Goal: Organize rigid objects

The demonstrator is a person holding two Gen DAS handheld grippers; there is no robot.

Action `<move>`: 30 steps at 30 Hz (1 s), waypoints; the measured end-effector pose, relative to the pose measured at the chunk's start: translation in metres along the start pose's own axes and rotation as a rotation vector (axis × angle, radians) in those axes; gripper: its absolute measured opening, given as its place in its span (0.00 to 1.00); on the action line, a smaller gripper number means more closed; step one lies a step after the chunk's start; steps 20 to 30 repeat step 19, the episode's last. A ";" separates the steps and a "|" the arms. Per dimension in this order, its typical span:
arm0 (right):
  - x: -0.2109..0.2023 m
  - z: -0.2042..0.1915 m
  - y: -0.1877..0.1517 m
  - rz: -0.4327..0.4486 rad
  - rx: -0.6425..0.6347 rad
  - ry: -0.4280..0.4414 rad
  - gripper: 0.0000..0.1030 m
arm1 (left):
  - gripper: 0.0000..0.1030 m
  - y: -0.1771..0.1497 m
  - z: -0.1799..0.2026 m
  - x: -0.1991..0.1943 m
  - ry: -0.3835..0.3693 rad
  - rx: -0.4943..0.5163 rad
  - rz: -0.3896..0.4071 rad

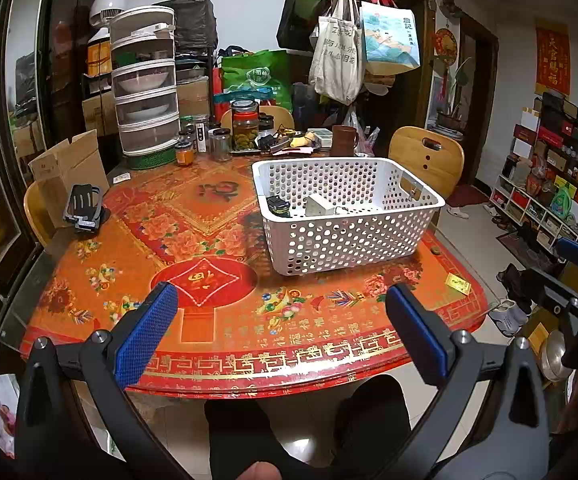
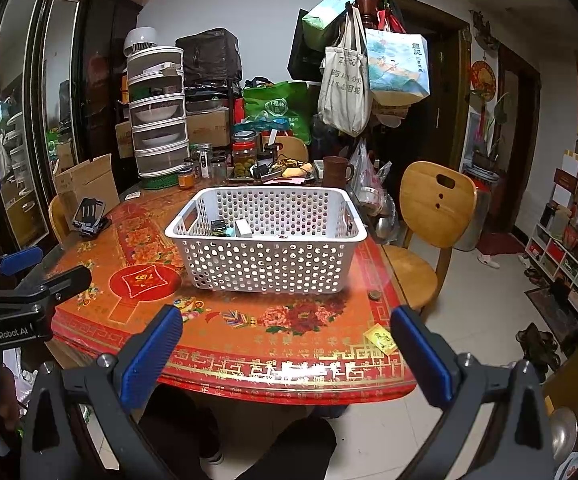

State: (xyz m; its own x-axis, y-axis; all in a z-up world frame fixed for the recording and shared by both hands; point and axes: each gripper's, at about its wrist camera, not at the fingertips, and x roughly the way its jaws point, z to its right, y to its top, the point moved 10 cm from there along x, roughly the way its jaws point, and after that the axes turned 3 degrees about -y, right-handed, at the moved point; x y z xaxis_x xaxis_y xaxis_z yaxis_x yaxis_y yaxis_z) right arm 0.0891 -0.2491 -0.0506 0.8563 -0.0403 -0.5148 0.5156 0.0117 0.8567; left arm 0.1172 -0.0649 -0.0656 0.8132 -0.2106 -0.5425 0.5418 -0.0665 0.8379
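Both the left gripper [image 1: 281,328] and the right gripper [image 2: 285,352] hung above the near edge of the red patterned surface [image 1: 217,240] with their jaws spread wide and nothing between them. The white perforated basket [image 1: 345,220] stood on the surface ahead of them, holding a small dark toy car [image 1: 277,205] and a pale box [image 1: 318,205]. A gold card [image 2: 380,338] and a coin [image 2: 374,294] lay on the surface near its right edge.

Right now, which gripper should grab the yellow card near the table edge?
Right. The yellow card lies just ahead of the right gripper, close to its right-hand finger. From the left gripper the card sits far off to the side. Both are open and empty; the white basket is within reach of either.
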 end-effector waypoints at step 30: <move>0.000 0.001 -0.001 0.001 0.002 0.000 1.00 | 0.99 -0.002 0.001 0.001 0.003 0.020 0.013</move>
